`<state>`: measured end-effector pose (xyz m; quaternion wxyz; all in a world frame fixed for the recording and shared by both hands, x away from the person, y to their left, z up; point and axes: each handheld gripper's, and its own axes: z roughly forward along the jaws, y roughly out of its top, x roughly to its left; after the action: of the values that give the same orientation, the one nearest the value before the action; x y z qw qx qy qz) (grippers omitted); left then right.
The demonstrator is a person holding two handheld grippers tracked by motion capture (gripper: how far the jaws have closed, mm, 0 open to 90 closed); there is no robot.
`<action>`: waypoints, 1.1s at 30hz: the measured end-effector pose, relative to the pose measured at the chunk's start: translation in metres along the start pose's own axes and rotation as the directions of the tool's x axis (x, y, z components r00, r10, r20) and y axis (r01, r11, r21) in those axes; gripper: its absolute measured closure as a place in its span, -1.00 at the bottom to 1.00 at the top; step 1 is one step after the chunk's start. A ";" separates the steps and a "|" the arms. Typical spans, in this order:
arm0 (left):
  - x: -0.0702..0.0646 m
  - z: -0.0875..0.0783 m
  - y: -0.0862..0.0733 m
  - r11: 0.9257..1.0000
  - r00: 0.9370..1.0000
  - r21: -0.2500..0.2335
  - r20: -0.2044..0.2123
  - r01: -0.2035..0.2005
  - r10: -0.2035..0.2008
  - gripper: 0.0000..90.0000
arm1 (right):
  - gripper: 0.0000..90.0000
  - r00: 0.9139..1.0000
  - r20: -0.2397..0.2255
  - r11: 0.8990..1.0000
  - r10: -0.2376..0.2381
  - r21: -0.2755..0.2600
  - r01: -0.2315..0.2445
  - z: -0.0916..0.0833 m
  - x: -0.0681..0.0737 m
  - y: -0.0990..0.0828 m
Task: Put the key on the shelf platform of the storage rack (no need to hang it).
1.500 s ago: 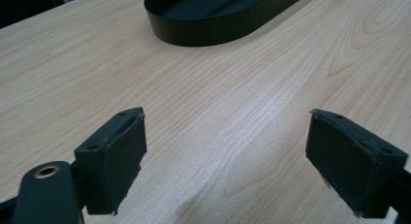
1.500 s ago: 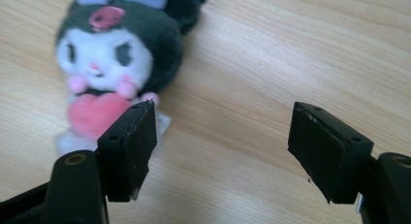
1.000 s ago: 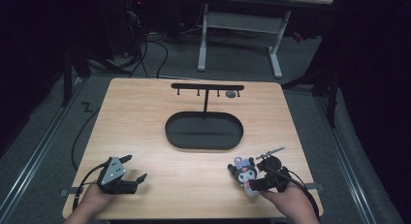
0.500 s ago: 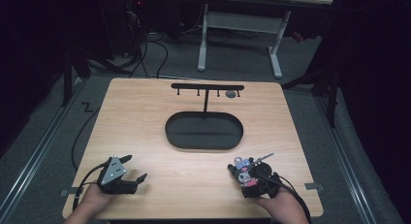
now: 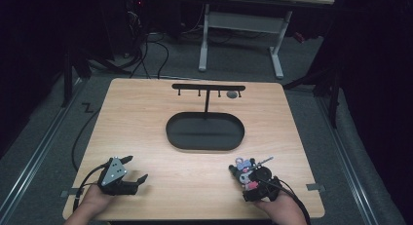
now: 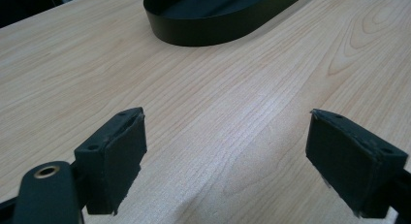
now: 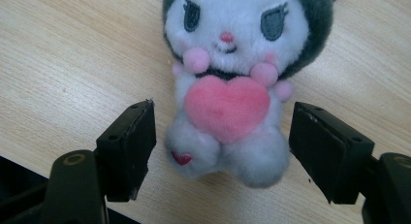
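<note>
A small plush toy (image 7: pixel 228 88) with a white face, dark grey hood and pink heart lies on the wooden table (image 5: pixel 146 113) near its front right edge. A metal keychain clip (image 5: pixel 265 160) sticks out from the plush toy (image 5: pixel 243 169). My right gripper (image 7: pixel 223 110) straddles its lower body; the jaws have just been closing, and a narrow gap still shows beside each pad (image 7: pixel 128 146). In the high view the right gripper (image 5: pixel 251 178) sits over the toy. My left gripper (image 5: pixel 137 167) rests at the front left, its jaws wide apart over bare wood (image 6: pixel 228 115).
A black oval tray (image 5: pixel 168 130) sits mid-table. Behind it stands a black T-shaped rack (image 5: pixel 208 87) with small hooks, one carrying a round grey piece (image 5: pixel 232 94). A cable trails from each gripper toward the table's front edge.
The right gripper has sunk a little toward the table around the plush toy, and its keychain clip now sits lower. The left gripper has stayed put.
</note>
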<state>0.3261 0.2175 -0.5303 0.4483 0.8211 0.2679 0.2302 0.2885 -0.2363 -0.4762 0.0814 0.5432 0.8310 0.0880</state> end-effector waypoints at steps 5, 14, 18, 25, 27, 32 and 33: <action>0.000 0.000 0.000 1.000 1.000 0.001 0.000 0.000 0.000 -0.66 | -0.32 1.000 0.017 1.000 -0.007 0.002 0.007 0.006 0.000 -0.003; 0.000 0.000 0.000 1.000 1.000 0.001 0.000 0.000 0.000 -0.66 | -0.05 1.000 0.018 0.999 -0.012 -0.030 0.012 0.006 -0.001 -0.004; 0.000 0.000 0.000 1.000 1.000 0.000 0.000 0.000 0.000 -0.66 | 0.02 1.000 0.023 0.999 -0.021 -0.035 0.021 0.004 -0.001 -0.004; 0.000 0.000 0.000 1.000 1.000 0.001 0.000 -0.001 0.001 -0.66 | 0.05 1.000 0.022 0.998 -0.014 -0.053 0.016 -0.001 0.000 -0.001; 0.000 0.000 0.000 1.000 1.000 0.001 -0.001 -0.001 0.001 -0.66 | 0.05 1.000 0.022 0.998 -0.016 -0.061 0.017 -0.003 0.000 -0.001; 0.000 0.000 0.000 1.000 1.000 0.001 -0.001 -0.001 0.001 -0.66 | 0.06 0.999 0.030 0.996 -0.013 -0.085 0.016 -0.012 -0.002 0.003; 0.000 0.000 0.000 1.000 1.000 0.001 -0.001 -0.001 0.001 -0.66 | 0.06 0.999 0.033 0.996 -0.014 -0.089 0.017 -0.014 -0.003 0.003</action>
<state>0.3260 0.2173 -0.5303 0.4478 0.8213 0.2680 0.2305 0.2893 -0.2382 -0.4616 0.1196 0.5339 0.8290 0.1156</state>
